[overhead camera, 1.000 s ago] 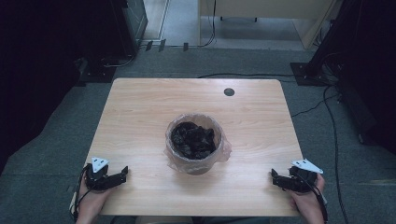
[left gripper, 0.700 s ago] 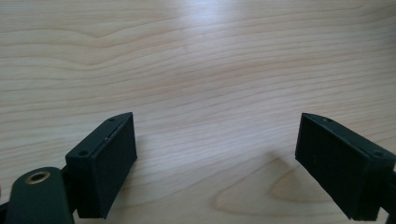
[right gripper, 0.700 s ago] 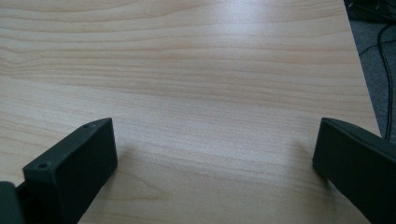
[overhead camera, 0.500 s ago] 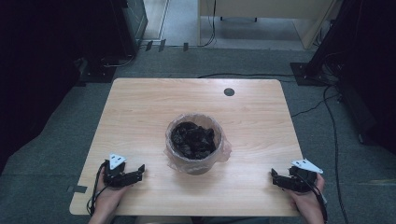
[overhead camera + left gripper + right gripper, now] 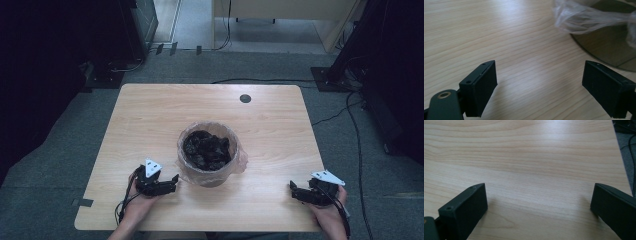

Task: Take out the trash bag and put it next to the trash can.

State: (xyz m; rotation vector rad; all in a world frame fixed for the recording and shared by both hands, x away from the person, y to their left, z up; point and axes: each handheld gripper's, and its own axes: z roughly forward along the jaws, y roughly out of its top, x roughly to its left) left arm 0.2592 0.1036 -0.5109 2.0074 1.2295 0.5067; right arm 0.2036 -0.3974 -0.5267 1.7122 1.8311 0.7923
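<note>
Left tool (image 5: pixel 172 178) neared lined bucket (image 5: pixel 208 152).

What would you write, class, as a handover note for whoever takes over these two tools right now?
Left tool: open, empty, low over the table, just beside the bag-lined bin; its clear liner shows ahead of the jaws.
Right tool: open, empty, at the table's near right corner, well away from the bin.
Bin sits mid-table, full of dark scraps.
Done: nothing gripped yet.
Left: probably grip the liner.
</note>
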